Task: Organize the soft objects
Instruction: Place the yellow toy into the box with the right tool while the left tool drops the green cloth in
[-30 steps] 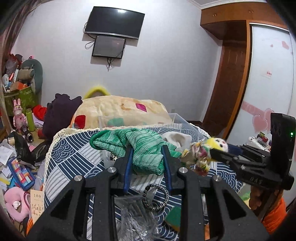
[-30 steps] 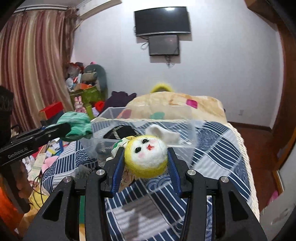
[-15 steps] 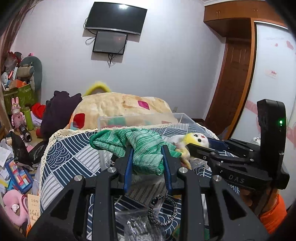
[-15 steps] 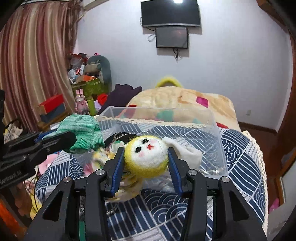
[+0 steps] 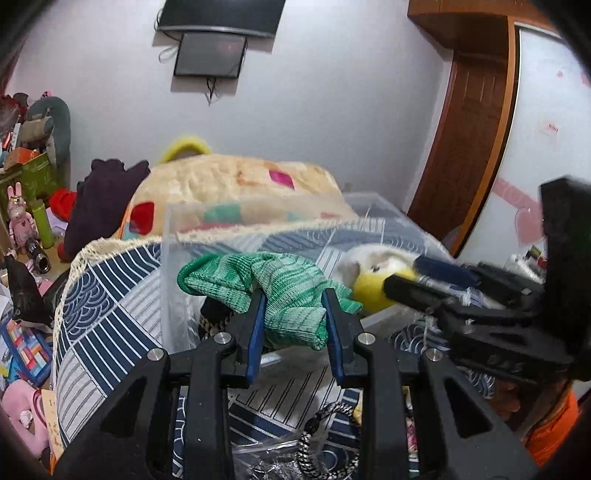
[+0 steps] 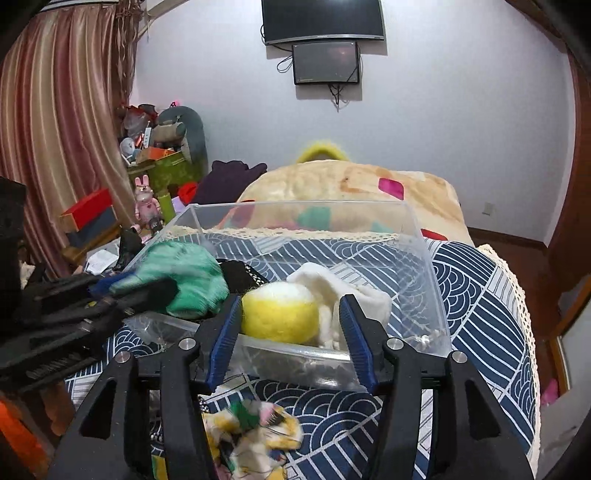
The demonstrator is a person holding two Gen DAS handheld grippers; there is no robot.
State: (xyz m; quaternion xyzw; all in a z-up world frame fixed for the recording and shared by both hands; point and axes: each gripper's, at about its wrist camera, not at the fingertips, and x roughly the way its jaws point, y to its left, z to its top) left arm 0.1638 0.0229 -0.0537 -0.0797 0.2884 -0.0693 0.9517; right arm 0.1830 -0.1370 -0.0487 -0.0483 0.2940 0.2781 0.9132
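Left gripper (image 5: 293, 325): fingers clamped on the green knit cloth (image 5: 273, 288), pinched near one end. The cloth's long axis ran roughly left to right, its bulk draped leftward over the near edge of the clear plastic bin (image 6: 424, 266).

Right gripper (image 6: 290, 332): fingers spread wide. The left pad lay against the yellow felt doll head (image 6: 280, 314); the right pad stood clear of it. The head sat inside the bin at its near wall, yellow back turned toward the right camera, beside a white cloth (image 6: 343, 291). Whether the head rested free could not be told.

Below the fingers, the doll's patterned body (image 6: 251, 439) hung outside the bin, blurred.

The bin sat on a blue-and-white patterned bedspread (image 6: 476, 295). Beyond it lay a cream blanket (image 6: 354, 184), then the wall with a mounted TV (image 6: 321, 18).
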